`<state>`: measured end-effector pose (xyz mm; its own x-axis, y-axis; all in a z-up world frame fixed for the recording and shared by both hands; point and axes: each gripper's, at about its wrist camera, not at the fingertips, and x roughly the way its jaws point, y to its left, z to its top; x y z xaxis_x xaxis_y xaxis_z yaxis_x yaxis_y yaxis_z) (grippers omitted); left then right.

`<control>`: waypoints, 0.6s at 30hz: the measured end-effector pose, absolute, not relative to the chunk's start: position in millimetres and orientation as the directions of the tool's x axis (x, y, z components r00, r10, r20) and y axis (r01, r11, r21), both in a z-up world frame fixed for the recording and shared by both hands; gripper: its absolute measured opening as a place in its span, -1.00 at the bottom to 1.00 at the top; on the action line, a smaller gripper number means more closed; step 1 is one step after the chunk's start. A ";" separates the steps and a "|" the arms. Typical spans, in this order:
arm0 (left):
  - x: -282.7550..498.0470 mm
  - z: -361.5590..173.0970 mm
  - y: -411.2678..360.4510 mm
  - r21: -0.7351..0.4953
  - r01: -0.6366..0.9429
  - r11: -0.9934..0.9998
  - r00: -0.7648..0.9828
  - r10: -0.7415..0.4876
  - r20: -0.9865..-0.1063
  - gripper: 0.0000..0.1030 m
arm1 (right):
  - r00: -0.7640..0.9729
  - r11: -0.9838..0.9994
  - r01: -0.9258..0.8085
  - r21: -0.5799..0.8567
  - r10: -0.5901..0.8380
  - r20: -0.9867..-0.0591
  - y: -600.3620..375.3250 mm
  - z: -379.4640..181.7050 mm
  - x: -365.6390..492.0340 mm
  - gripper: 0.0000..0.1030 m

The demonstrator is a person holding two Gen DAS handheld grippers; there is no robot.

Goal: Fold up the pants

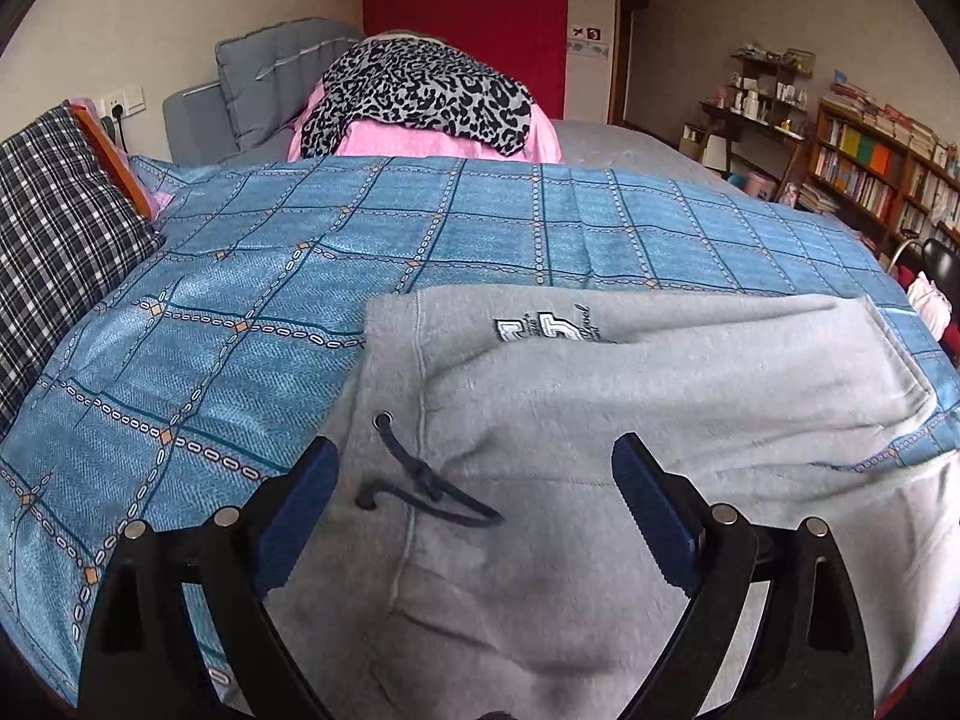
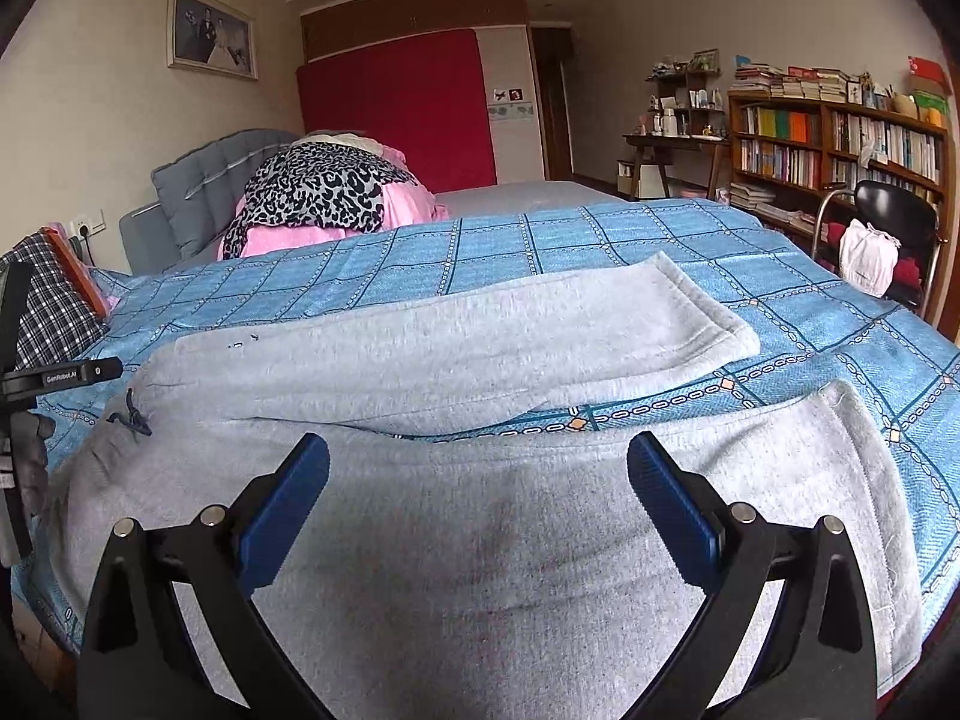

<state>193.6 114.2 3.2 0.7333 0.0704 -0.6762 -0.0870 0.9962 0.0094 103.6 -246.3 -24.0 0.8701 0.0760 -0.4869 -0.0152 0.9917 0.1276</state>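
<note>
1. The grey sweatpants (image 1: 630,408) lie flat on the bed's blue patterned cover (image 1: 300,252), waist toward the left and legs running to the right.
2. In the right wrist view the pants (image 2: 480,540) show two legs: the far leg (image 2: 480,330) ends in a hemmed cuff, and the near leg reaches a stitched hem at the right; a strip of blue cover shows between them.
3. A dark blue drawstring (image 1: 420,480) comes out of an eyelet at the waist and lies loosely knotted on the fabric.
4. An embroidered logo (image 1: 549,330) sits near the far edge of the pants; it is seen upside down and partly creased, so its letters cannot be read.
5. The near part of the pants is cut off by the lower picture edge and hidden behind the black frames of both tools.
6. The left tongs (image 1: 474,480) are spread wide over the waist area, blue pads apart, nothing pinched.
7. The right tongs (image 2: 480,480) are likewise spread over the near leg, gripping nothing.
8. At the left edge of the right wrist view, a gloved hand (image 2: 27,456) holds the other tool, whose label reads "GenRobot.AI".
9. Farther off: a plaid pillow (image 1: 54,222), a leopard-print cloth (image 1: 420,96) on pink bedding, a red panel (image 2: 396,108), a bookshelf (image 2: 840,138).
</note>
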 end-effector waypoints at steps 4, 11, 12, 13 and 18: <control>232.6 -1.4 133.3 0.031 -0.136 0.990 0.705 0.119 -0.699 0.78 | 0.860 0.990 -0.007 0.138 0.077 -0.504 -254.3 -29.6 118.1 0.94; 295.7 -12.1 160.9 0.007 -0.175 0.984 0.652 0.122 -0.748 0.78 | 0.848 0.993 0.000 0.115 0.061 -0.527 -260.1 -35.8 138.9 0.94; 303.8 -13.9 162.4 0.018 -0.171 0.985 0.646 0.126 -0.753 0.78 | 0.846 0.994 0.002 0.111 0.058 -0.530 -260.9 -36.6 141.3 0.94; 311.6 -16.5 163.3 0.025 -0.164 0.986 0.639 0.125 -0.759 0.78 | 0.845 0.994 0.003 0.107 0.055 -0.532 -261.7 -37.2 144.0 0.94; 345.0 -33.7 173.7 0.023 -0.173 0.985 0.592 0.123 -0.796 0.78 | 0.838 0.996 0.000 0.090 0.049 -0.544 -262.2 -39.3 156.7 0.94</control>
<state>345.0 173.7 -33.7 0.5922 0.1231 -0.7963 -0.1733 0.9846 0.0234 156.7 -262.2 -39.3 0.8376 0.0492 -0.5441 0.0002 0.9959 0.0903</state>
